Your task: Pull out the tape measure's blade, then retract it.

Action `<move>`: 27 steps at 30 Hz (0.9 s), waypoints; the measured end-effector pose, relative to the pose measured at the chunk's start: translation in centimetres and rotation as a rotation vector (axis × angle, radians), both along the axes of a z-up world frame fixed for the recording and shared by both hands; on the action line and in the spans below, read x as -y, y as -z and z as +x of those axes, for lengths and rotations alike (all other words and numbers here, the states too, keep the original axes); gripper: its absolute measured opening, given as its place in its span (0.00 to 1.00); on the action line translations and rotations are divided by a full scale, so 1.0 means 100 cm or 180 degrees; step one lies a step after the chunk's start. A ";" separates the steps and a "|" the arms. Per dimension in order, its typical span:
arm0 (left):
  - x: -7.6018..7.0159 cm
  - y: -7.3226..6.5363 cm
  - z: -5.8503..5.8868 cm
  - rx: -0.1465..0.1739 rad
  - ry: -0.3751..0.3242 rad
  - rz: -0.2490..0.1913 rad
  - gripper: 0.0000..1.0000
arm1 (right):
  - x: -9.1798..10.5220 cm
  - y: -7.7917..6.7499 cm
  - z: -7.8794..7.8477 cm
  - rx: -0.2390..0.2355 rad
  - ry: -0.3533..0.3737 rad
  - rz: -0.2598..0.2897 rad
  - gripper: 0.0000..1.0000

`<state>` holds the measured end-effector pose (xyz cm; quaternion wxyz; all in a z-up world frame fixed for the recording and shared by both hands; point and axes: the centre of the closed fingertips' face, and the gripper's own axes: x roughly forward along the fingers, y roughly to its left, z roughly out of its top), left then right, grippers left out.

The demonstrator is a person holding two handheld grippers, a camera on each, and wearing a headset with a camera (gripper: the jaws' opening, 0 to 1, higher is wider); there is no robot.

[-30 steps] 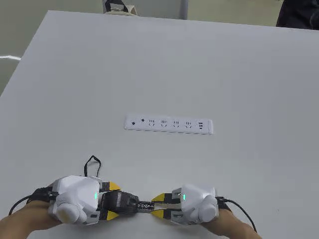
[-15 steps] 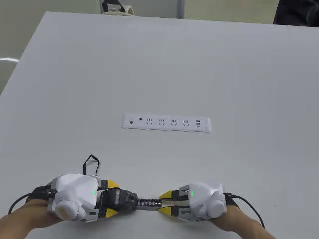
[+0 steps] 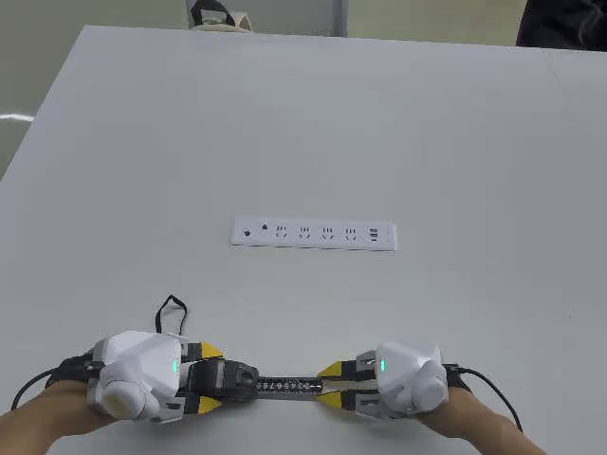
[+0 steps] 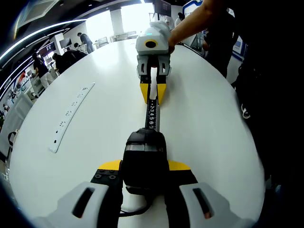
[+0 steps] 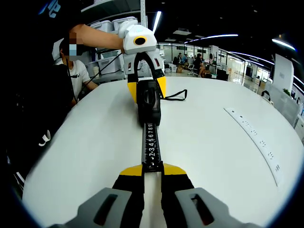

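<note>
Since a second ago the right tongs (image 3: 329, 385) have drawn away to the right from the tape measure (image 3: 228, 381), and a longer stretch of blade (image 3: 287, 386) now lies bare between the two grippers. The left tongs (image 3: 209, 379) and the black case they hold have stayed in much the same spot near the front edge of the white surface (image 3: 285, 123).

The left tongs are clamped on the case from both sides, with their yellow tips showing just past its flanks in the left gripper view (image 4: 145, 165). The blade runs straight out of the case, low over the surface, its printed numerals readable in the right gripper view (image 5: 150, 142). Its far end goes in between the yellow tips of the right tongs (image 5: 152, 169), which are closed on it. The end hook itself is hidden between the jaws, so the hold seems to be at or near the tip. The two grippers face each other along the line of the blade.

A thin black strap (image 3: 173, 308) loops on the surface just behind the left tongs, and in the right gripper view it trails from the case. A white power strip (image 3: 313, 233) lies flat farther back, well apart from the tape measure and roughly parallel to the blade.
</note>
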<state>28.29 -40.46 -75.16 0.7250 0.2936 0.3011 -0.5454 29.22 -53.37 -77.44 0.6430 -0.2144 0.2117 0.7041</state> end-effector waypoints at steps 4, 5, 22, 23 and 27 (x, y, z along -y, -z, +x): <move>-0.001 0.001 0.000 0.0000 -0.0001 0.0011 0.29 | 0.010 0.000 0.002 0.0000 0.0011 -0.0017 0.10; 0.000 0.001 0.000 -0.0001 -0.0001 0.0011 0.29 | 0.012 0.000 0.002 0.0004 0.0013 -0.0023 0.10; 0.002 -0.002 -0.001 -0.0005 -0.0005 0.0030 0.29 | 0.052 -0.002 0.007 -0.0040 0.0096 -0.0088 0.10; 0.001 -0.002 -0.001 -0.0003 -0.0005 0.0031 0.29 | 0.054 -0.003 0.007 -0.0046 0.0101 -0.0092 0.10; 0.000 0.000 0.000 -0.0002 -0.0005 0.0038 0.29 | 0.063 -0.002 0.008 -0.0033 0.0109 -0.0120 0.10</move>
